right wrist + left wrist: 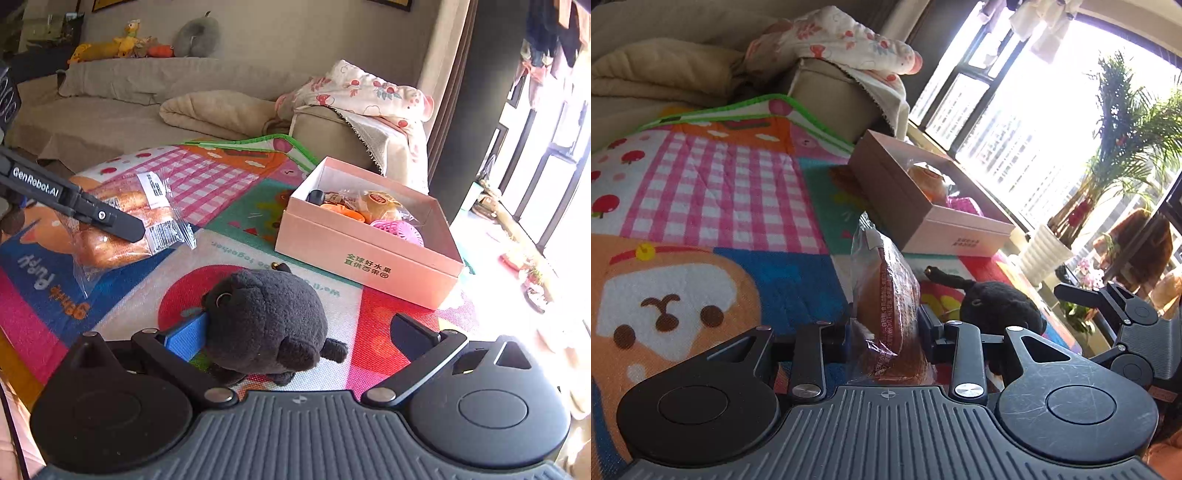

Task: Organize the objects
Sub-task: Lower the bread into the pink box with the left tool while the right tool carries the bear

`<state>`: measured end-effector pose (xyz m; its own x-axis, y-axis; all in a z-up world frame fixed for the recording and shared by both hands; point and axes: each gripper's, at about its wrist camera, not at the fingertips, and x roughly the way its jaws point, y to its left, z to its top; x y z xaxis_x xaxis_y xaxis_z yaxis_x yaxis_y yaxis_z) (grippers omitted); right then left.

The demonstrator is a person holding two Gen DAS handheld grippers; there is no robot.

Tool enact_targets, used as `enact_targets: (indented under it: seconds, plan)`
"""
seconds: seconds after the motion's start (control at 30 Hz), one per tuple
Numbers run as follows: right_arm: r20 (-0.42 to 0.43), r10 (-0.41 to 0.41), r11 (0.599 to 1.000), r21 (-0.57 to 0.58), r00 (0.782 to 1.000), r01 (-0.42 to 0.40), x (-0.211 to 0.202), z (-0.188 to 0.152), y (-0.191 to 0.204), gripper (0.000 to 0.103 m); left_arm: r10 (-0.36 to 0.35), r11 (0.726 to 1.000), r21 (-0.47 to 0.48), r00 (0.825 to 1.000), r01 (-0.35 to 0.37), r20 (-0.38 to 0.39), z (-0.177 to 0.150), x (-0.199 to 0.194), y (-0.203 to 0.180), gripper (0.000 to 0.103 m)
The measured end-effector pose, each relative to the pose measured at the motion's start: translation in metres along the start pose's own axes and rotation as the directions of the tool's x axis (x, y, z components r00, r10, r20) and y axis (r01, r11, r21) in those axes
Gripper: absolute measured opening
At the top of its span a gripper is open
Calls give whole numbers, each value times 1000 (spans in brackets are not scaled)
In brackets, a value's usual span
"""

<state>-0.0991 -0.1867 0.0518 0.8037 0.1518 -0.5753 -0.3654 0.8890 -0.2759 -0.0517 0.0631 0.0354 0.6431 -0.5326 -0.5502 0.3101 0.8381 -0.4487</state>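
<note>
While the bread packet (886, 317) hides its pads, left hand-held gripper (886, 332) clamps.

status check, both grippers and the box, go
Left gripper shut on bread bag. Right gripper open around black plush toy, not clamped. Pink box open, already holding items; path to it looks unblocked.

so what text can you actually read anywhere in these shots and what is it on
"GenRobot.AI": on the left gripper's arm, right wrist view.
"全球好水果 直供百果园": green print on the pink box, upside down; I am unsure of some characters.
"Puppy": upside down on the play mat.
"...together": partly hidden line on the mat, upside down.
Red print and white label on the bread packet: too small to read.
</note>
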Motion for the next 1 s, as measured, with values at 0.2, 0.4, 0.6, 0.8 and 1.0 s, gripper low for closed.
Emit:
enact_targets:
  seconds: [0.2,0.4,0.6,0.8,1.0]
  plan:
    - [-41,-183,969,-179,982,173,8,-21,14,103,6,1000,-6,1000,-6,-17,-4,0,-1,37]
    - [-48,33,996,88,998,-29,-6,-14,-18,103,7,1000,-17,1000,-8,-19,-2,5,-1,37]
    - [-11,122,978,170,993,-118,19,6,-2,103,36,999,16,998,-36,-54,-8,8,-7,37]
    - [-61,107,983,156,992,-96,41,9,11,68,80,996,37,997,-79,-21,-1,-7,-8,37]
    - [90,73,964,249,993,-93,-6,11,-35,68,40,999,32,998,-41,42,38,5,-28,37]
